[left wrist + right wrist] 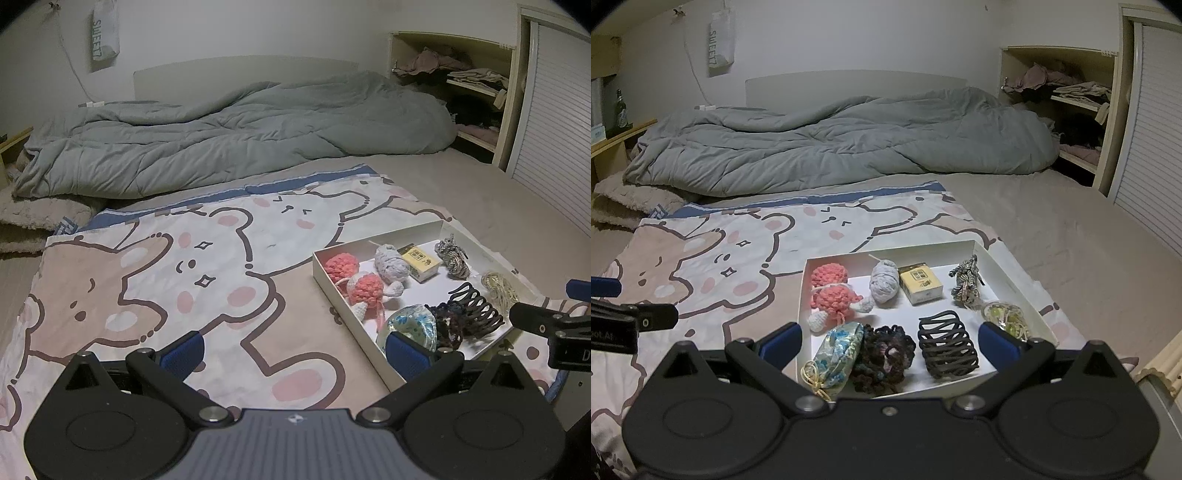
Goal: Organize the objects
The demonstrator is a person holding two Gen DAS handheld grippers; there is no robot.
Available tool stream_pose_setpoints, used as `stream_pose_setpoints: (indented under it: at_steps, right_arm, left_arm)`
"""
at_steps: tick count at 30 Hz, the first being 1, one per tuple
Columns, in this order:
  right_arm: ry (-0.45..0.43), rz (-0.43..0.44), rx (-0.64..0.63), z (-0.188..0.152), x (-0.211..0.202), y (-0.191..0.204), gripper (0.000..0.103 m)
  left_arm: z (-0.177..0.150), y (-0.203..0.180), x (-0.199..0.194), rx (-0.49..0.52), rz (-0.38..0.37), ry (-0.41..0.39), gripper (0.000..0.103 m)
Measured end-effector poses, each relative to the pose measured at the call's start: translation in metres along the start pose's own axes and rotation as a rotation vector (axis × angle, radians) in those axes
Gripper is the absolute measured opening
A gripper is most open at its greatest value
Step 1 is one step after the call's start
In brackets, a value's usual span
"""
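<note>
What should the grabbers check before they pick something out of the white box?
1. Right gripper open and empty: ok.
2. Left gripper open and empty: ok.
3. White box lies flat on the bear blanket: ok.
4. Black hair clip lies free between the right gripper's fingers: ok.
5. Yellow box not buried under anything: ok.
6. Dark scrunchie tangled with the blue pouch: cannot tell, they touch.

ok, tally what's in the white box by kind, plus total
Crochet yarn pieces: 3 (two pink, one grey)
Hair accessories: 2 (claw clip, dark scrunchie)
Cord bundles: 2 ()
Brocade pouch: 1
Small yellow box: 1
Total: 9
</note>
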State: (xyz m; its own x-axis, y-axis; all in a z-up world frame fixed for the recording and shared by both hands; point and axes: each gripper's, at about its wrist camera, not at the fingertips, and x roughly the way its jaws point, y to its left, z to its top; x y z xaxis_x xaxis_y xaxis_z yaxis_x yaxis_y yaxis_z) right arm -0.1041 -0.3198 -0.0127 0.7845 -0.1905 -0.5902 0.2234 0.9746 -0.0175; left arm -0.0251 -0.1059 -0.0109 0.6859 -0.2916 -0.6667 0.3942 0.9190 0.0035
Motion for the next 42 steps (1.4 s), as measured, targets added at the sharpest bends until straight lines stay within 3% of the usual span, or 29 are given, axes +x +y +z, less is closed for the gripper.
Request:
stream_pose_setpoints:
  at_steps: [42]
  right_arm:
    - [0.006,-0.008,-0.019,-0.0014,0.0027,0.0051,0.103]
  left_arm:
    - [-0.0004,-0.001,-0.0001,0.007,-0.015,0.007,0.103]
